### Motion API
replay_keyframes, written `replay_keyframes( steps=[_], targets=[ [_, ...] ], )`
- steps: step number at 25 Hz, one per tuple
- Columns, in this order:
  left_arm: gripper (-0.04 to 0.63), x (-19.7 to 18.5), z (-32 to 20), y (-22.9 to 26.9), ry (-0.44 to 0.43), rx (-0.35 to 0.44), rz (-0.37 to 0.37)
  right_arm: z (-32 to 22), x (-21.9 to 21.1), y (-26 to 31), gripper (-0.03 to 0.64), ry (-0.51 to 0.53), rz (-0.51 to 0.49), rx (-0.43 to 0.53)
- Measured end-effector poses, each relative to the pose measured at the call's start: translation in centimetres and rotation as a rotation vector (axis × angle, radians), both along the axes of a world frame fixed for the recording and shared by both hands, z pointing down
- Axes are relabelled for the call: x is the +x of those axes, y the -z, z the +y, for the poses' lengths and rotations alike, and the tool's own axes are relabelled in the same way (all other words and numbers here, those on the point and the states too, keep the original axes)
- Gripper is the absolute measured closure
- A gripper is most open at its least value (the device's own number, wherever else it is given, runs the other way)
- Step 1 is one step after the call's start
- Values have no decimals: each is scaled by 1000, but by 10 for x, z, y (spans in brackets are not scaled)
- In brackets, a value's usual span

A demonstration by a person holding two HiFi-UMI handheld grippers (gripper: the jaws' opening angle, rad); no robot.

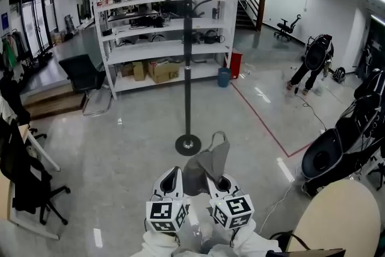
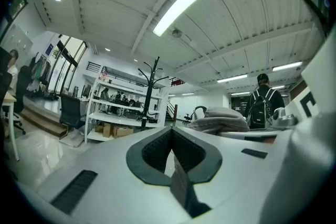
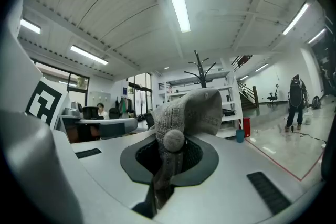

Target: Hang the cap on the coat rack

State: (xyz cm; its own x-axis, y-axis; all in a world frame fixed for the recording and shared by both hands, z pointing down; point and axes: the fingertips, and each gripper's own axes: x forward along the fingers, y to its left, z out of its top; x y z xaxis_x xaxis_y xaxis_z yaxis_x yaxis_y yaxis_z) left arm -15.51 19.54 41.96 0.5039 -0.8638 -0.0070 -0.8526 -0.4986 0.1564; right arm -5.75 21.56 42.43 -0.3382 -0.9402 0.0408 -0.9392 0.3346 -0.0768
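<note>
The grey cap point(image 1: 204, 168) is sitting pinched in the right tool point(image 1: 215, 180), low in the head view, above the floor and not touching the rack. In the right gripper view the cap point(image 3: 186, 113) is standing up between the dark pads, its top button facing the camera and its fabric running down into the gap; the right tool point(image 3: 169, 152) is clamping it with the jaws nearly together. The left tool point(image 1: 173, 177) is hovering just beside the right one, apart from the cap; in the left gripper view the left tool point(image 2: 170, 147) is showing its jaws closed on each other with nothing between them, and the cap point(image 2: 220, 117) is lying off to its right. Both tools are pointing level. The black coat rack point(image 1: 187, 63) is standing upright straight ahead, its round base on the glossy grey floor point(image 1: 120, 147) near the tools, its hooks bare. Behind it a white shelf unit point(image 1: 162, 51) is carrying boxes and cables. A black chair point(image 1: 84, 75) is standing left of the shelves. A person point(image 1: 313, 63) is bending over at far right.
</note>
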Motion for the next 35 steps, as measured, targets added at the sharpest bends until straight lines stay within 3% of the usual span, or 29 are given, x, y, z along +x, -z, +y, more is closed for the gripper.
replay_keyframes(
  steps=[21,35],
  targets=[
    [595,30,-98,-4,12,-16,-4,-99,25,7,595,25,9,12],
    [595,72,-176,-6,36,-13,-11,-179,67,7,595,55,4,24]
  ],
)
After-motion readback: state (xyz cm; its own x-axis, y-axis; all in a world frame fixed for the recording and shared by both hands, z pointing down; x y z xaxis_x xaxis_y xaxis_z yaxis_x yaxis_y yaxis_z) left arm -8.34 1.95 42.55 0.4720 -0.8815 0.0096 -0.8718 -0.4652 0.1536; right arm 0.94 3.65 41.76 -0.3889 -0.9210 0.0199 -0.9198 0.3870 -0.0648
